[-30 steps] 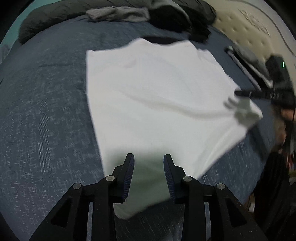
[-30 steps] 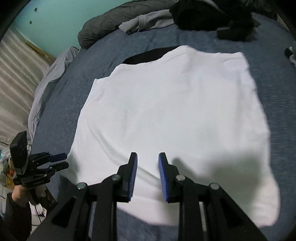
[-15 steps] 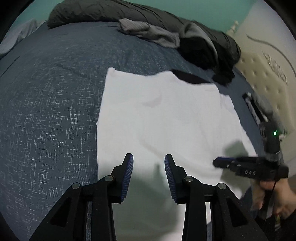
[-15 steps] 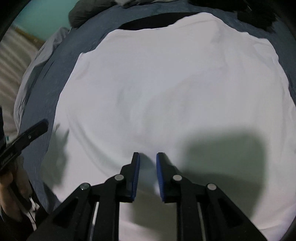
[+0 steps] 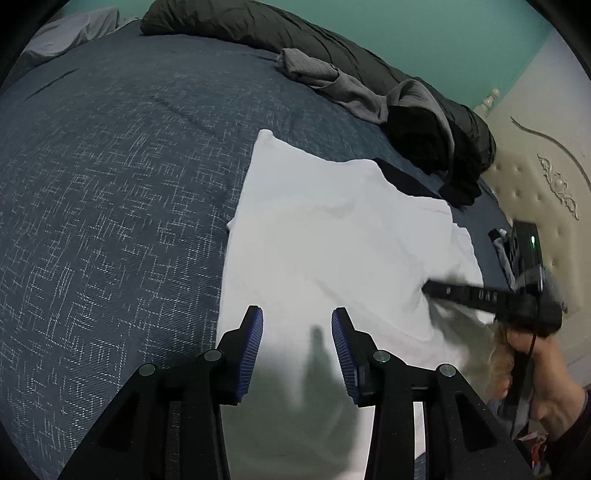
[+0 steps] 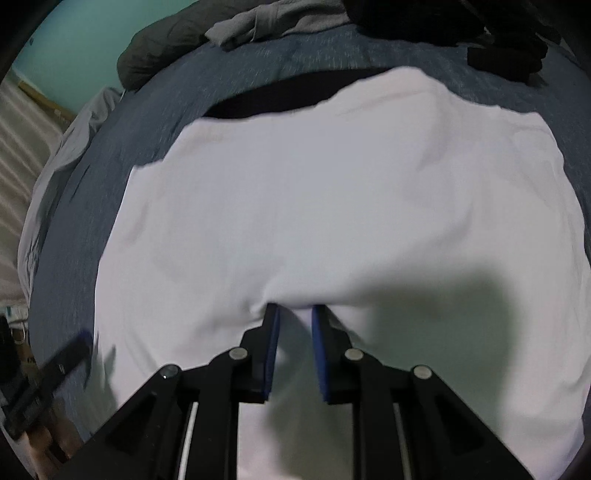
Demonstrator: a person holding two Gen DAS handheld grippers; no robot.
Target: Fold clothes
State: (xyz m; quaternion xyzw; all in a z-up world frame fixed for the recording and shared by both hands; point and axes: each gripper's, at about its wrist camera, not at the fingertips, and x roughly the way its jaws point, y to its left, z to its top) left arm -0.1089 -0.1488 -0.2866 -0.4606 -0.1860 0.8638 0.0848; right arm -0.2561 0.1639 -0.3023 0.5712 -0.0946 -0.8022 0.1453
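A white shirt (image 5: 332, 240) lies spread flat on the dark blue bed cover (image 5: 110, 184). My left gripper (image 5: 296, 317) hovers open over the shirt's near edge, nothing between its fingers. My right gripper (image 6: 295, 312) is open with a narrow gap. Its tips press into the white shirt (image 6: 332, 203), which puckers around them, and cloth shows between the fingers. In the left wrist view the right gripper (image 5: 430, 287) reaches in from the right over the shirt's edge, held by a hand (image 5: 532, 369). The left gripper (image 6: 62, 365) shows blurred at the lower left.
A black garment (image 5: 402, 181) peeks out beyond the shirt's far edge. Grey and black clothes (image 5: 369, 96) are piled against a dark duvet (image 5: 258, 29) at the far side. A cream padded headboard (image 5: 546, 192) stands at the right. The bed cover (image 6: 147, 110) drops off at the left.
The right gripper has come down onto the shirt and its fingers have narrowed slightly; the cloth now puckers at its tips. The left gripper has swung to the shirt's near left side.
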